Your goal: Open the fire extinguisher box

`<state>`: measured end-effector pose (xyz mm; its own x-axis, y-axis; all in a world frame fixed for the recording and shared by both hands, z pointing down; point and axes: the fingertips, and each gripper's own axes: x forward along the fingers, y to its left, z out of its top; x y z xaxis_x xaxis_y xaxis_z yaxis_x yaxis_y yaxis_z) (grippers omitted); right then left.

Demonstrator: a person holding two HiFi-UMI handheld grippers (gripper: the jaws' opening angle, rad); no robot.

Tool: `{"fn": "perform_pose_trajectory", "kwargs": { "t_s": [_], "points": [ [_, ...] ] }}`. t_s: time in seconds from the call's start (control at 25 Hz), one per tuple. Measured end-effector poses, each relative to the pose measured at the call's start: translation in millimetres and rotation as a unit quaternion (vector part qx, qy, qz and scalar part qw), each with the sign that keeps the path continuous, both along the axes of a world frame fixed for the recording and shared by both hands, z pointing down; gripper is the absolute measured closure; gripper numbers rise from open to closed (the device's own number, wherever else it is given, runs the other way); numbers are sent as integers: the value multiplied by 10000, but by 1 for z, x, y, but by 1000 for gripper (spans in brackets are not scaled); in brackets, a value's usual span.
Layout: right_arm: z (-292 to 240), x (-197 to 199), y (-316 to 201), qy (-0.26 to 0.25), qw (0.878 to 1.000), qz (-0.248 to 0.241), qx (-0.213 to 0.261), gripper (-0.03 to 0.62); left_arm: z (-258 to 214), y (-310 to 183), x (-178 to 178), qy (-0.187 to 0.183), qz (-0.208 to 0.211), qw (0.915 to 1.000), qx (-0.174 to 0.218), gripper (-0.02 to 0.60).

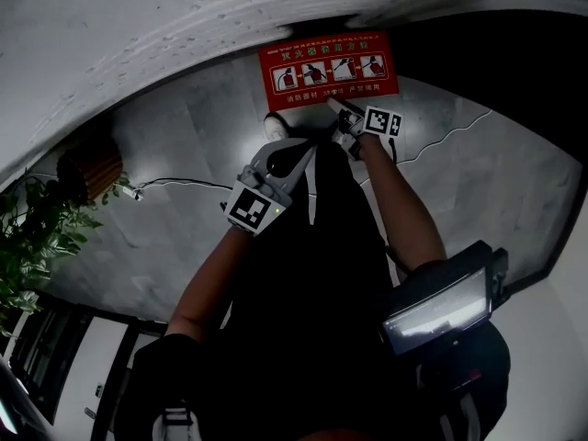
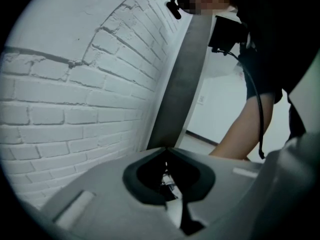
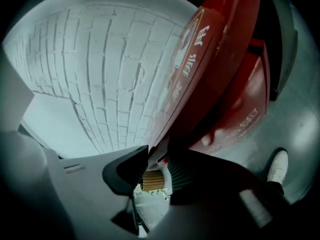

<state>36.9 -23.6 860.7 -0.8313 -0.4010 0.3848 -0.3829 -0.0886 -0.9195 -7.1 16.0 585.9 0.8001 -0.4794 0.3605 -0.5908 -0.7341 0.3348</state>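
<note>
The red fire extinguisher box stands on the grey floor against the white brick wall, its top printed with white pictures. In the right gripper view its red lid stands tilted up, away from the box body. My right gripper has the lid's lower edge pinched between its two pads; in the head view it reaches the box's near edge. My left gripper hangs nearer to my body, apart from the box. Its jaws meet at the tips with nothing between them.
A white brick wall and a grey pillar rise beside the box. On the floor at the left lie a thin cable and a brown slatted thing. A leafy plant fills the left edge. My white shoe stands near the box.
</note>
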Motion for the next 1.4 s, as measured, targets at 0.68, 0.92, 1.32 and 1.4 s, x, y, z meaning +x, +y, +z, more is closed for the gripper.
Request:
{"fn": "perform_pose_trajectory", "kwargs": {
  "t_s": [0.68, 0.92, 1.32, 1.4],
  "points": [
    [-139, -31, -152, 249, 9816, -516, 1821, 503, -48, -21, -20, 31, -163, 9989, 444, 581],
    [-154, -21, -205, 325, 9810, 61, 1909, 414, -48, -28, -33, -10, -311, 9980, 545, 581],
    [-215, -5, -164, 695, 9638, -423, 2538, 448, -87, -36, -31, 192, -318, 9969, 694, 581],
    [-253, -8, -147, 718, 9534, -576, 2873, 455, -106, -34, -29, 248, -285, 9957, 842, 581]
  ]
}}
